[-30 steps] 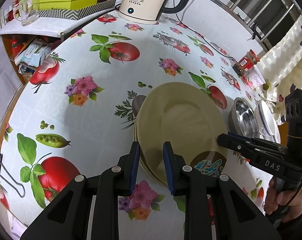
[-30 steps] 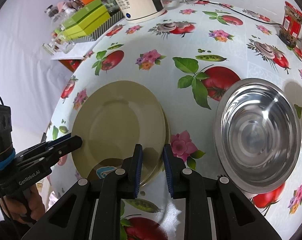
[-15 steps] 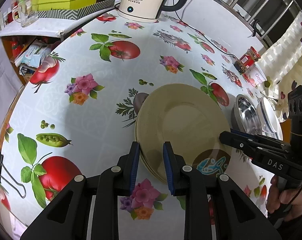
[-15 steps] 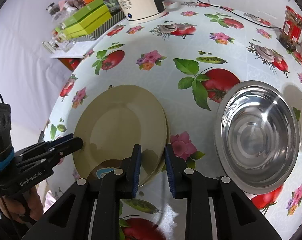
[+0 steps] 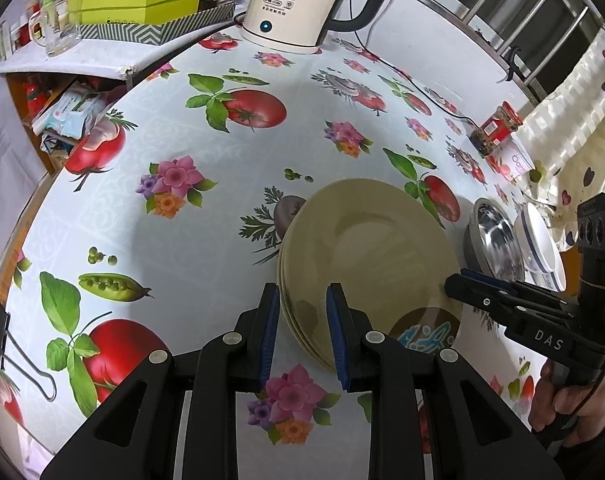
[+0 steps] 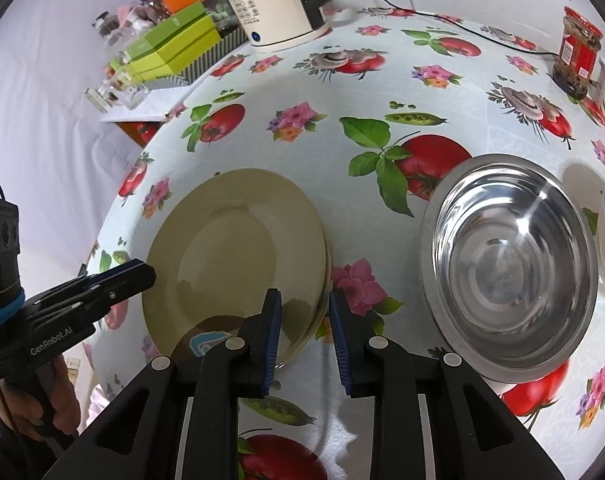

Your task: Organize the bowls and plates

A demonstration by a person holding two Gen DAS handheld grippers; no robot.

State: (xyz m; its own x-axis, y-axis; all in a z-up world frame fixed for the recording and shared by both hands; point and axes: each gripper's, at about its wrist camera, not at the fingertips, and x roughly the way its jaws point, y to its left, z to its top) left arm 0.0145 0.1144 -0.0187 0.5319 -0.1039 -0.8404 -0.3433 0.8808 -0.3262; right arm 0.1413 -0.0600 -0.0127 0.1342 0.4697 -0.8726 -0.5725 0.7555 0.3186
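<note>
A stack of beige plates (image 5: 366,256) lay on the table (image 5: 190,216), which was covered with a cloth printed with tomatoes and flowers. The stack serves here as the landmark. The top plate sat a little off the ones under it, so their rims showed along one side.

The left gripper (image 5: 302,332) pointed down at the near left edge of the stack. Its blue pads (image 5: 271,332) stood on both sides of the rim with a gap left over, so the jaws were partly open and were not grasping anything. The right gripper (image 6: 304,332) was at the opposite edge of the stack. Its pads (image 6: 272,330) also stood around the rim, one over the top plate and one outside it, and I could see no pressing on the plate; the jaws were loose, holding nothing. Each gripper was held by a hand (image 6: 42,404), seen low in the other camera's view.

Just beside the stack, on the right gripper's side, was a steel bowl (image 6: 510,268). Beyond this bowl, farther from the stack, stood a white bowl (image 5: 540,248) with a blue line on its rim. Far behind the stack, at the table's back edge, stood a kettle (image 5: 302,0). A red jar (image 6: 578,52) was at the far right corner.
</note>
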